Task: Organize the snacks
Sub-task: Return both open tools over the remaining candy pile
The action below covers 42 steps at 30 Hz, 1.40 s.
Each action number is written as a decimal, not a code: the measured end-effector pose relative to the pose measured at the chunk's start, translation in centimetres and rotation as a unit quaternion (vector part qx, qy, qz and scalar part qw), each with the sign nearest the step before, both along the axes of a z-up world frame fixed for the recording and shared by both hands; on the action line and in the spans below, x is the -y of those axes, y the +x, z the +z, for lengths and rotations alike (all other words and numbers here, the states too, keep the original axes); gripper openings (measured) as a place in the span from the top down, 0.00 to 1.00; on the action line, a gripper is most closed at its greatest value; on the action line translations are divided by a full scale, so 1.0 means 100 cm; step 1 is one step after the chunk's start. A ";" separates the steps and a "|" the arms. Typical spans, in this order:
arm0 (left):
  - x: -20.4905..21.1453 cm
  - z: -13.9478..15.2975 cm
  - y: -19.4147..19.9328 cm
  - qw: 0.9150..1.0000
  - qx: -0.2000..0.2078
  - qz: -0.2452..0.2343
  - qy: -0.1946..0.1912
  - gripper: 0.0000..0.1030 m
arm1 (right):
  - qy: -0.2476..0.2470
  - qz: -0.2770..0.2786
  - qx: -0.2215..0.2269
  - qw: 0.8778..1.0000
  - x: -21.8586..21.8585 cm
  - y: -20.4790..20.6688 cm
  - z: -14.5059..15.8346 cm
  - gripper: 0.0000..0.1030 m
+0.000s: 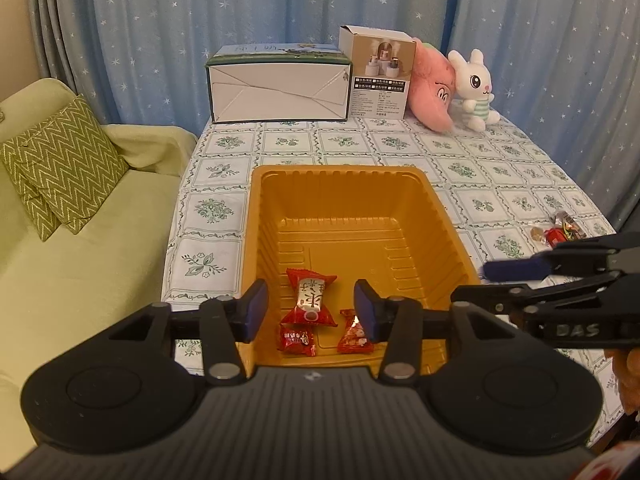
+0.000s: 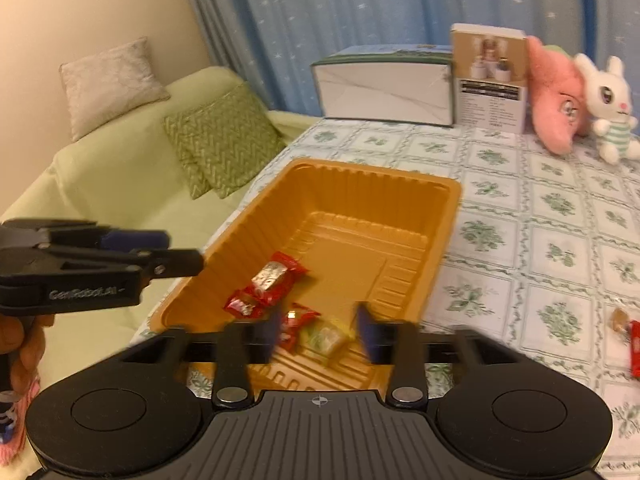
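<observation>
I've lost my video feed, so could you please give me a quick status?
Left gripper and right gripper open, over orange tray. Red candies inside; more snacks loose on table. Nothing blocking.

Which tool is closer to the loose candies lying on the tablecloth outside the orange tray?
Right. The right tool hangs over the orange tray's near end, on the side where the loose candies lie. The left tool is over the tray's other side, farther away.
</observation>
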<state>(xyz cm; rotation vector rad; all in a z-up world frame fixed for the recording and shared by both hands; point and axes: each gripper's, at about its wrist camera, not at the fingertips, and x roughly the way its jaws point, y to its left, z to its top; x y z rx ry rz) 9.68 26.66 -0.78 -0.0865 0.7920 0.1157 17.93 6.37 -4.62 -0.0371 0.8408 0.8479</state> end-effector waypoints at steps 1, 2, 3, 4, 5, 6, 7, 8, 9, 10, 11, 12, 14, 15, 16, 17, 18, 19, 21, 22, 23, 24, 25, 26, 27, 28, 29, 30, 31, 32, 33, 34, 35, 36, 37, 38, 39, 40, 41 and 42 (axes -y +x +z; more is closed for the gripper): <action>0.001 0.001 -0.001 1.000 0.001 0.000 0.000 0.55 | 0.005 -0.009 0.000 1.000 0.006 0.000 0.002 0.44; 0.003 0.002 -0.002 1.000 0.001 -0.001 -0.001 0.55 | 0.006 -0.017 0.000 1.000 0.013 0.000 0.004 0.44; 0.005 0.003 -0.003 1.000 0.002 -0.002 -0.001 0.54 | 0.005 -0.025 0.002 1.000 0.021 -0.001 0.007 0.44; 0.007 0.005 -0.004 1.000 0.004 -0.003 -0.002 0.53 | 0.005 -0.036 0.005 0.999 0.030 -0.002 0.010 0.44; 0.011 0.007 -0.004 1.000 0.006 -0.003 -0.001 0.53 | 0.004 -0.048 0.007 0.999 0.040 -0.003 0.013 0.44; 0.014 0.010 -0.005 1.000 0.008 -0.005 -0.002 0.53 | 0.003 -0.059 0.009 0.998 0.049 -0.004 0.015 0.44; 0.018 0.012 -0.005 1.000 0.010 -0.007 -0.003 0.52 | 0.001 -0.070 0.012 0.997 0.060 -0.005 0.018 0.44; 0.024 0.016 -0.005 1.000 0.014 -0.011 -0.003 0.51 | -0.001 -0.079 0.016 0.997 0.069 -0.006 0.020 0.44; 0.029 0.019 -0.005 1.000 0.017 -0.014 -0.003 0.50 | -0.004 -0.091 0.021 0.996 0.082 -0.008 0.024 0.44; 0.035 0.021 -0.005 1.000 0.021 -0.018 -0.004 0.49 | -0.004 -0.105 0.023 0.994 0.093 -0.009 0.026 0.44; 0.042 0.024 -0.003 0.999 0.023 -0.022 -0.007 0.47 | -0.004 -0.120 0.024 0.992 0.106 -0.011 0.029 0.44; 0.049 0.027 -0.002 0.999 0.026 -0.027 -0.008 0.47 | -0.004 -0.133 0.023 0.991 0.117 -0.012 0.031 0.44; 0.065 0.032 0.001 0.999 0.032 -0.038 -0.009 0.44 | -0.007 -0.161 0.023 0.987 0.141 -0.014 0.036 0.44; 0.073 0.035 0.003 0.998 0.035 -0.043 -0.010 0.43 | -0.011 -0.174 0.023 0.984 0.152 -0.014 0.038 0.44; 0.083 0.037 0.005 0.998 0.036 -0.049 -0.011 0.42 | -0.015 -0.186 0.024 0.982 0.163 -0.014 0.040 0.44; 0.093 0.040 0.007 0.998 0.039 -0.056 -0.011 0.40 | -0.019 -0.198 0.025 0.980 0.175 -0.014 0.042 0.44; 0.102 0.041 0.008 0.997 0.042 -0.063 -0.013 0.39 | -0.023 -0.209 0.026 0.977 0.185 -0.015 0.044 0.44; 0.111 0.043 0.011 0.997 0.044 -0.069 -0.015 0.35 | -0.027 -0.219 0.027 0.975 0.196 -0.015 0.046 0.44; 0.130 0.044 0.016 0.995 0.046 -0.081 -0.020 0.33 | -0.036 -0.237 0.034 0.970 0.216 -0.016 0.049 0.44; 0.140 0.044 0.019 0.995 0.046 -0.087 -0.022 0.32 | -0.042 -0.247 0.038 0.967 0.226 -0.016 0.050 0.44; 0.150 0.044 0.023 0.994 0.047 -0.093 -0.025 0.32 | -0.047 -0.255 0.040 0.965 0.237 -0.017 0.051 0.44; 0.161 0.043 0.026 0.993 0.046 -0.101 -0.026 0.31 | -0.051 -0.261 0.040 0.963 0.246 -0.017 0.051 0.44; 0.171 0.043 0.029 0.993 0.046 -0.108 -0.027 0.30 | -0.053 -0.268 0.039 0.961 0.255 -0.017 0.052 0.44; 0.182 0.042 0.031 0.992 0.047 -0.115 -0.028 0.27 | -0.054 -0.274 0.038 0.959 0.264 -0.017 0.052 0.44; 0.191 0.041 0.034 0.991 0.049 -0.121 -0.029 0.26 | -0.054 -0.279 0.037 0.958 0.273 -0.017 0.052 0.44; 0.200 0.040 0.036 0.990 0.050 -0.128 -0.030 0.23 | -0.055 -0.285 0.036 0.956 0.282 -0.017 0.052 0.44; 0.208 0.039 0.038 0.990 0.050 -0.132 -0.030 0.23 | -0.056 -0.290 0.035 0.955 0.289 -0.016 0.051 0.44; 0.217 0.037 0.041 0.989 0.049 -0.136 -0.032 0.23 | -0.057 -0.295 0.034 0.953 0.296 -0.016 0.050 0.44; 0.222 0.036 0.043 0.989 0.048 -0.138 -0.035 0.23 | -0.056 -0.299 0.032 0.952 0.303 -0.015 0.050 0.44; 0.229 0.034 0.046 0.988 0.046 -0.141 -0.038 0.23 | -0.056 -0.303 0.030 0.951 0.309 -0.015 0.049 0.44; 0.235 0.032 0.049 0.988 0.044 -0.142 -0.040 0.23 | -0.055 -0.306 0.030 0.950 0.315 -0.015 0.048 0.44; 0.241 0.030 0.051 0.988 0.042 -0.144 -0.041 0.23 | -0.056 -0.309 0.029 0.949 0.319 -0.014 0.047 0.44; 0.247 0.028 0.054 0.988 0.040 -0.145 -0.041 0.22 | -0.056 -0.311 0.028 0.948 0.322 -0.013 0.045 0.44; 0.252 0.026 0.056 0.988 0.038 -0.145 -0.042 0.22 | -0.056 -0.312 0.026 0.948 0.325 -0.012 0.044 0.44; 0.256 0.024 0.057 0.988 0.037 -0.145 -0.043 0.22 | -0.056 -0.312 0.025 0.948 0.327 -0.011 0.041 0.44; 0.260 0.021 0.059 0.988 0.035 -0.146 -0.045 0.22 | -0.057 -0.313 0.024 0.948 0.329 -0.009 0.039 0.44; 0.263 0.018 0.061 0.987 0.033 -0.147 -0.047 0.22 | -0.058 -0.314 0.022 0.948 0.331 -0.007 0.037 0.44; 0.266 0.015 0.063 0.987 0.029 -0.147 -0.049 0.22 | -0.058 -0.314 0.020 0.947 0.332 -0.006 0.033 0.44; 0.268 0.012 0.065 0.987 0.026 -0.148 -0.050 0.21 | -0.059 -0.314 0.017 0.947 0.334 -0.004 0.030 0.44; 0.271 0.008 0.066 0.988 0.023 -0.147 -0.051 0.21 | -0.059 -0.314 0.015 0.948 0.335 -0.003 0.027 0.44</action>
